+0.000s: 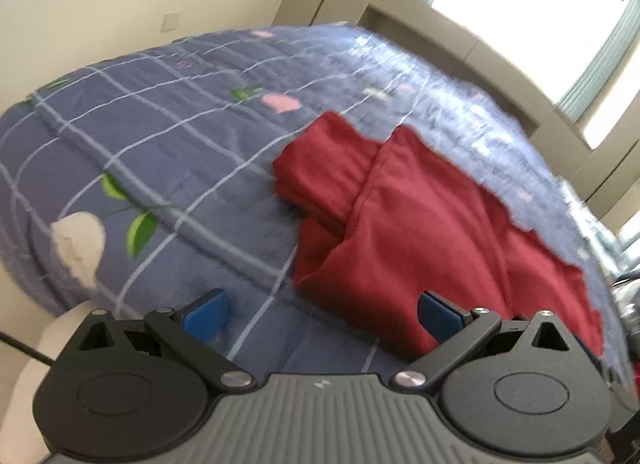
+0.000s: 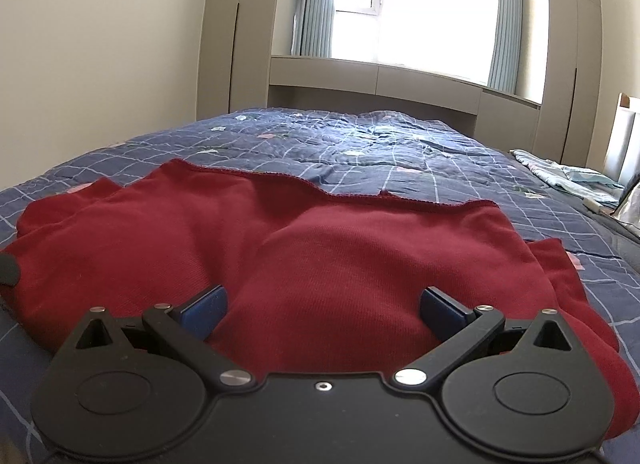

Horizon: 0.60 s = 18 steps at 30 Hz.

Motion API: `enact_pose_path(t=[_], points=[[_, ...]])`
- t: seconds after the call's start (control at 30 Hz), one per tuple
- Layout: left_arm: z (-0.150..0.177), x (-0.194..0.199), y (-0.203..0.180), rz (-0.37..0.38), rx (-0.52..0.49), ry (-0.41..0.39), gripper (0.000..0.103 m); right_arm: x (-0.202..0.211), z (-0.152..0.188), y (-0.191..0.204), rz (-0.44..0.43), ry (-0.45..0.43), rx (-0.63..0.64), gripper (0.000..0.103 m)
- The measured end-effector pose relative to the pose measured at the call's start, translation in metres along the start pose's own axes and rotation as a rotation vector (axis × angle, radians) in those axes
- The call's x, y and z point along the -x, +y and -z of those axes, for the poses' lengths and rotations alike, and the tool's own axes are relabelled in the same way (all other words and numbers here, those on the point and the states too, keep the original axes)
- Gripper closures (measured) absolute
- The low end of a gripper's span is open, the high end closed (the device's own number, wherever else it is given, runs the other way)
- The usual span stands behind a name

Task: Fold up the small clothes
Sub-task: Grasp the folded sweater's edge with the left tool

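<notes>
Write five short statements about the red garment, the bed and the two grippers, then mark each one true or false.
1. The red garment lies on a blue checked quilt. True.
2. The right gripper is shut on the garment. False: its fingers stand wide apart, holding nothing.
3. The left gripper is open. True.
4. The garment is spread fully flat in the left wrist view. False: part of it is folded over, with layered edges at its left side.
5. A window with curtains stands beyond the bed. True.
</notes>
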<state>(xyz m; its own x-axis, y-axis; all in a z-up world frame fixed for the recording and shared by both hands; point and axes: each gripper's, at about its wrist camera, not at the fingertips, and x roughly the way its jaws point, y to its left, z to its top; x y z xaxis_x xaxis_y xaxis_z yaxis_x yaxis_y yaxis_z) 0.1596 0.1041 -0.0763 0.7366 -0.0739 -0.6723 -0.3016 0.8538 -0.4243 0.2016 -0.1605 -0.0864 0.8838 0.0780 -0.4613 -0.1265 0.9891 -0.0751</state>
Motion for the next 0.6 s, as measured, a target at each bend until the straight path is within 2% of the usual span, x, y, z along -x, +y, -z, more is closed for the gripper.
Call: enact_pose_path(t=[0.1,0.17,0.27,0.33,0.47,0.6], points=[[-0.005,-0.004,0.003,0.123,0.010,-0.036,0.001,0.000,0.001,0.000,0.000,-0.003,0.001,0.000],[-0.009,-0.013,0.003,0.159,0.032,-0.031,0.006,0.000,0.001,0.000,0.000,-0.004,0.001,0.001],[-0.018,-0.030,0.007,0.134,0.055,-0.004,0.015,0.001,0.002,0.000,0.000,-0.004,0.000,0.000],[-0.024,-0.033,0.005,0.129,0.051,-0.008,0.016,0.001,0.002,0.001,0.000,-0.005,0.001,0.000],[-0.033,-0.039,-0.005,0.046,0.013,0.006,0.038,0.000,0.002,0.001,0.001,-0.006,0.001,0.000],[-0.038,-0.042,-0.012,0.006,0.004,0.012,0.042,0.001,0.002,0.001,0.001,-0.007,0.002,0.000]])
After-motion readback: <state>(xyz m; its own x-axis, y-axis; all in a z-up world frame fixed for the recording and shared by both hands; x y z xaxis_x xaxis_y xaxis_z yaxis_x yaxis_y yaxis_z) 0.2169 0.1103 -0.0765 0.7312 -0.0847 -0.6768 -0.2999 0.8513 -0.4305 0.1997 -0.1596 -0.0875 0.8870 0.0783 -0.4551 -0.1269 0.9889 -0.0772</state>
